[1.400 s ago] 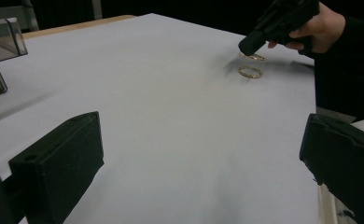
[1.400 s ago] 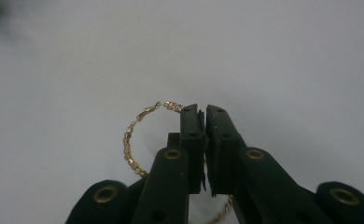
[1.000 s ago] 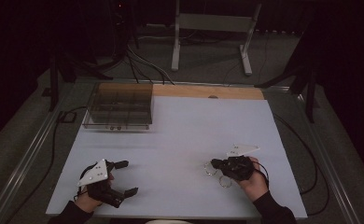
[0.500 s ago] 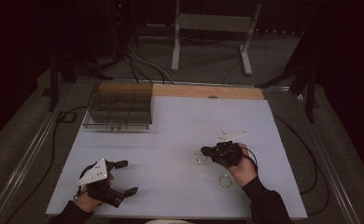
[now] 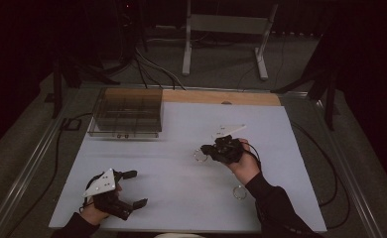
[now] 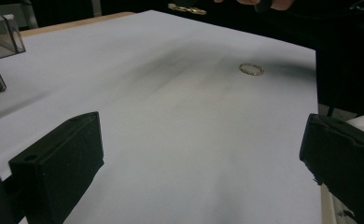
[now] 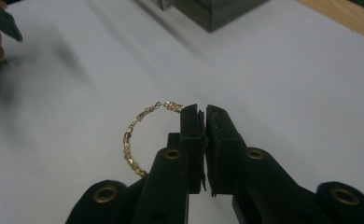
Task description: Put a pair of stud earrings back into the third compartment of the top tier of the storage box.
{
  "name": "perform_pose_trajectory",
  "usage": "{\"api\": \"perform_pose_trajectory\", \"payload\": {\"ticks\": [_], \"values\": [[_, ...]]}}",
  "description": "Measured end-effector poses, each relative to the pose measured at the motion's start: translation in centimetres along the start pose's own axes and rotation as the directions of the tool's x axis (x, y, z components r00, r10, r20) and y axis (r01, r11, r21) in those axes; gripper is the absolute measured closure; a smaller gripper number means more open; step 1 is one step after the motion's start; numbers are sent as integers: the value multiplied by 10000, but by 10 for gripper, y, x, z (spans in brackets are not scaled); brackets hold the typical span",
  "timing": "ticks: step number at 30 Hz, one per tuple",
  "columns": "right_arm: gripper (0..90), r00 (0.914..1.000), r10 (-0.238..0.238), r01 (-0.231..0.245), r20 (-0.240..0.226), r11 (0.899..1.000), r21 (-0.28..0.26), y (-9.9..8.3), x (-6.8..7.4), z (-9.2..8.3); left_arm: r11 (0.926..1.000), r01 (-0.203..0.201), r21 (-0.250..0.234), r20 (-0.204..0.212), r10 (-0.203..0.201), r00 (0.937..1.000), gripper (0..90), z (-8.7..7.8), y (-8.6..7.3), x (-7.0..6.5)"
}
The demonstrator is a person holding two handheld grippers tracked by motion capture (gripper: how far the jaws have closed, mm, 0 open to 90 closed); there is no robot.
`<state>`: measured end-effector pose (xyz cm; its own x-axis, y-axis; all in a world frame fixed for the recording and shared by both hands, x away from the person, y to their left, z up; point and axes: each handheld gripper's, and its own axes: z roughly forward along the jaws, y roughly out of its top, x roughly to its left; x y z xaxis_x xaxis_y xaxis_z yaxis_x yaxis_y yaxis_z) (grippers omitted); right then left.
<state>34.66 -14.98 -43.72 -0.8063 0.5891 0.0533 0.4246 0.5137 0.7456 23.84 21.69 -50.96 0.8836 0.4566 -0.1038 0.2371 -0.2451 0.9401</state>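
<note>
Pressed together, the right gripper (image 7: 204, 114) pinches a gold bracelet (image 7: 132, 140) by one side of its loop, just left of centre in the right gripper view; the left gripper (image 5: 127, 191) rests spread wide and holding nothing at the lower left of the high view; I judge the bracelet light and limp, a chain of small flat links that will sag and swing, slippery enough to slide from the pads, so a firm pinch across the links suits it; the right gripper view shows the links and clasp, which in the high view are a faint ring (image 5: 200, 156) left of the gripper; a second bracelet (image 5: 239, 192) lies flat lower down; a clear compartment box (image 5: 126, 116) stands at the upper left.
</note>
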Motion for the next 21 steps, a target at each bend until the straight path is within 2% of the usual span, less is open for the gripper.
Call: {"api": "perform_pose_trajectory", "payload": {"ticks": [9, 17, 21], "values": [[859, 9987, -439, 436, -255, 9990, -101, 40, 13, 23, 10000, 19, -39, -3, -19, 10000, 5, -1, -1, 0], [860, 9981, -401, 389, -458, 9989, -262, 72, 17, 42, 9999, 31, -139, 29, -31, 10000, 5, -2, 0, 0], [860, 9986, -350, 339, -393, 9990, -287, 86, 18, 52, 9999, 28, -116, 24, -28, 10000, 5, -3, 0, 0]]}}
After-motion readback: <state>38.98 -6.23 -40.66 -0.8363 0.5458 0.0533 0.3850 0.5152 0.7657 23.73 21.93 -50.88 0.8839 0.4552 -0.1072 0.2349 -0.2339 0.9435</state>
